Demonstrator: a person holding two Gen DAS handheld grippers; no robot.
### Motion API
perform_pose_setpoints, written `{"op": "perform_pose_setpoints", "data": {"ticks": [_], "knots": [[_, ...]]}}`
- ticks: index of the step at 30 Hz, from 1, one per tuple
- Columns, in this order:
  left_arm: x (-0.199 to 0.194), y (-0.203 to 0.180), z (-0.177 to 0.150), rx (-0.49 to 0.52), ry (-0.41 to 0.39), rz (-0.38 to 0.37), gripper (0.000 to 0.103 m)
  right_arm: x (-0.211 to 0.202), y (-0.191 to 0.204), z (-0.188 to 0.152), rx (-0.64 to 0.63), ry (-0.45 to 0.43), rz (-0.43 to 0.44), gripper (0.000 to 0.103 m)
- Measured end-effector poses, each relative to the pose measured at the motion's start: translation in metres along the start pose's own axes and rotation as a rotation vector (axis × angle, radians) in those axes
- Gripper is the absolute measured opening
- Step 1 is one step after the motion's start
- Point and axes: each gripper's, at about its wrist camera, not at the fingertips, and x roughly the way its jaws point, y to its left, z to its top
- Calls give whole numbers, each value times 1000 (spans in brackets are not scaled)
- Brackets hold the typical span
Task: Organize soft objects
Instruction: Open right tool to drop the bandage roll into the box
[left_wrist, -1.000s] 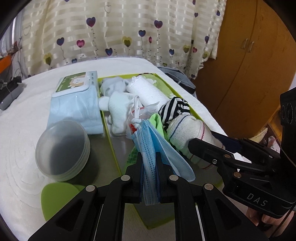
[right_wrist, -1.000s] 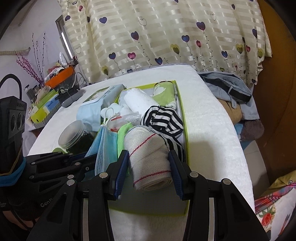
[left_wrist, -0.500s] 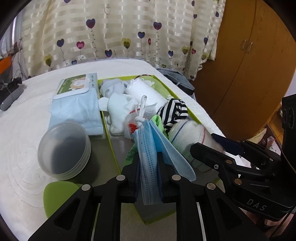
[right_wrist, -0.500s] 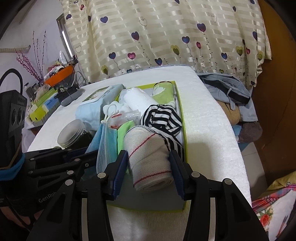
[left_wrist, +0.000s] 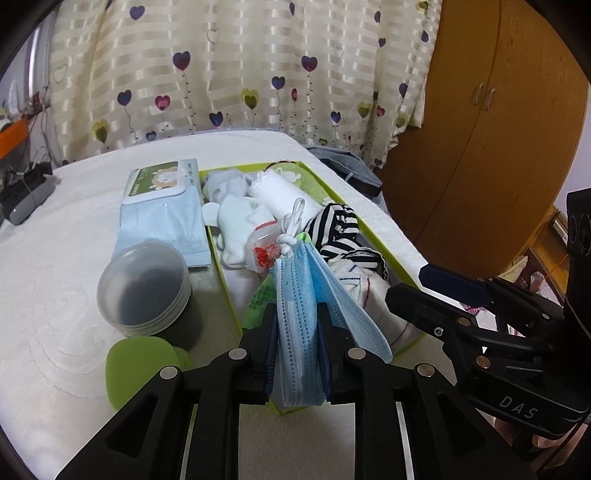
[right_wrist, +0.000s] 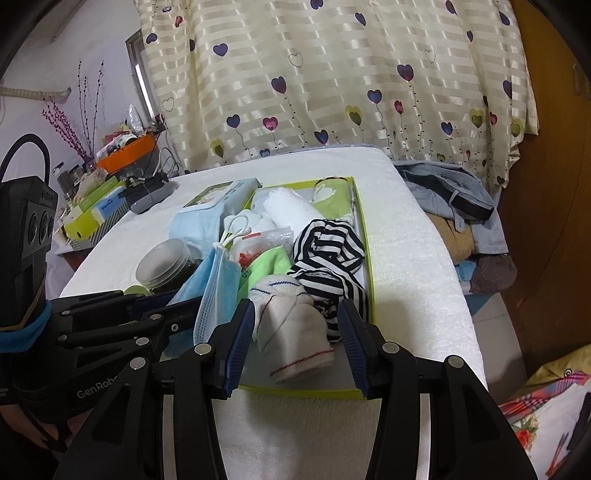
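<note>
A green tray on the white-covered table holds soft items: white socks, a white rolled cloth, a striped black-and-white cloth. My left gripper is shut on a stack of blue face masks above the tray's near end. My right gripper is open; the rolled white sock with red and blue stitching lies in the tray between its fingers.
A pack of wet wipes and a round lidded jar sit left of the tray, with a green lid nearer. Clothes are piled right of the table. A wooden wardrobe stands to the right.
My right gripper has opened and let go of the rolled white sock, which now rests in the tray. My left gripper still holds the masks and has pulled back slightly.
</note>
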Motion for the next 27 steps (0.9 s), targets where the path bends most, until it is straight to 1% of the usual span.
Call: {"op": "perform_pose_setpoints", "data": {"ticks": [12,21,25,27], "knots": [[-21,-1,-9,-9,-30,13,18,-22,10,-3,-23,-29,-22,48],[-42,0,-18,-6,-57,23,19,-36,26,-9,-45,-44,-31,48],[-51,1,-24,-1,-67,25,20,-44,34,-12,-49,-57,-35,52],[-54,2,-27,-1,-70,25,21,-47,38,-14,-52,-58,-39,52]]}}
